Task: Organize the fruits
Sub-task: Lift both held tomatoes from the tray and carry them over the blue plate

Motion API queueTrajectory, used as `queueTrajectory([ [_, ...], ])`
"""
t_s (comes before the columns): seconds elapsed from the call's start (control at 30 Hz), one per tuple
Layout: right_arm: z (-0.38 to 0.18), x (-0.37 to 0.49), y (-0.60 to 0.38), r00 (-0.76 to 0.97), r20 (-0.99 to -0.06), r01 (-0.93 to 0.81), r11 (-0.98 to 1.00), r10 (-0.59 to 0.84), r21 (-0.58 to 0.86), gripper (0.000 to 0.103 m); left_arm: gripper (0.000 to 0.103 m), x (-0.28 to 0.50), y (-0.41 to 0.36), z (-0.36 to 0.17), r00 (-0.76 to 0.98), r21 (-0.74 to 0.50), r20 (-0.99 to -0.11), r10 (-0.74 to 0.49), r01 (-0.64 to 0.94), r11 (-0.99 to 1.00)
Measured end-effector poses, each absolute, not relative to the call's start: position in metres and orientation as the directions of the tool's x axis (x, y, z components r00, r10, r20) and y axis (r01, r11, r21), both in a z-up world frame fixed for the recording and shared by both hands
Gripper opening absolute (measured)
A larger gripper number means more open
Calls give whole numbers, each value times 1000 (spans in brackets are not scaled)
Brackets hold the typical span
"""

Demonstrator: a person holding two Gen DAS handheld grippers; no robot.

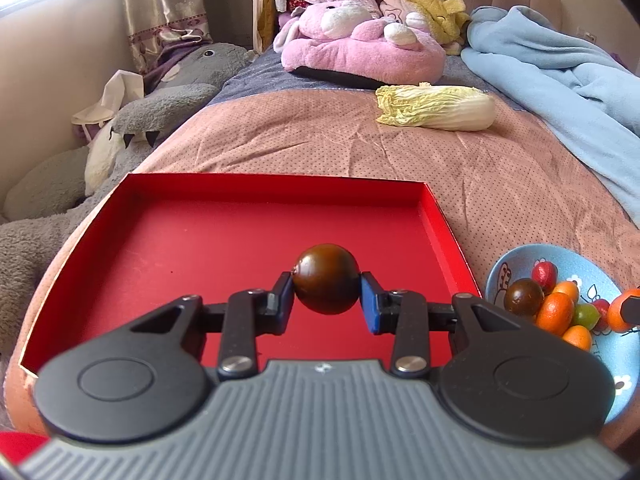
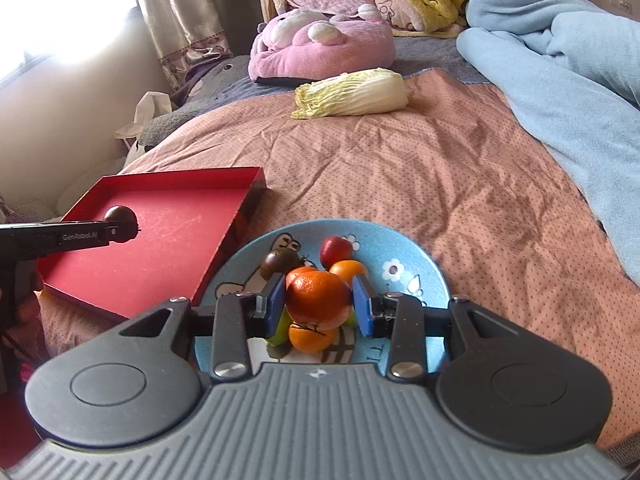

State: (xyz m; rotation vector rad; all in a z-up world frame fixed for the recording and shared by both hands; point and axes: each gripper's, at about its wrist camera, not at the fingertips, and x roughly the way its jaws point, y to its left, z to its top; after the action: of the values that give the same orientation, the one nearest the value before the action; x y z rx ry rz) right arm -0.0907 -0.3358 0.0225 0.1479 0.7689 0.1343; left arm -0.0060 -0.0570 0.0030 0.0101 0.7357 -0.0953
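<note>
My left gripper [image 1: 326, 296] is shut on a dark brown round fruit [image 1: 326, 278] and holds it over the red tray [image 1: 224, 232], whose floor is bare. In the right wrist view the same fruit [image 2: 120, 218] hangs above that tray [image 2: 160, 256] at the left. My right gripper [image 2: 319, 300] is shut on an orange [image 2: 318, 298], just above the blue plate [image 2: 416, 280]. On the plate lie a dark fruit [image 2: 276, 262], a red fruit [image 2: 334, 250], more oranges [image 2: 348, 269] and a green fruit, partly hidden.
A napa cabbage [image 1: 436, 106] lies on the pink bedspread [image 2: 420, 184] beyond the tray. A light blue blanket [image 2: 568, 80] covers the right side. Plush toys [image 1: 360, 44] are piled at the headboard, and a grey plush [image 1: 160, 108] lies at the left.
</note>
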Motion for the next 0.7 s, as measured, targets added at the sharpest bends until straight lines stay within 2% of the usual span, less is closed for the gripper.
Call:
queueTrajectory([
  [0.3, -5, -96, -354, 677, -724, -17, 987, 130, 161, 42, 39, -12, -68, 3, 744, -20, -660, -104, 121, 993],
  [0.7, -15, -93, -352, 666, -737, -15, 990, 116, 142, 42, 39, -18, -74, 4, 747, -25, -655, -110, 124, 992],
])
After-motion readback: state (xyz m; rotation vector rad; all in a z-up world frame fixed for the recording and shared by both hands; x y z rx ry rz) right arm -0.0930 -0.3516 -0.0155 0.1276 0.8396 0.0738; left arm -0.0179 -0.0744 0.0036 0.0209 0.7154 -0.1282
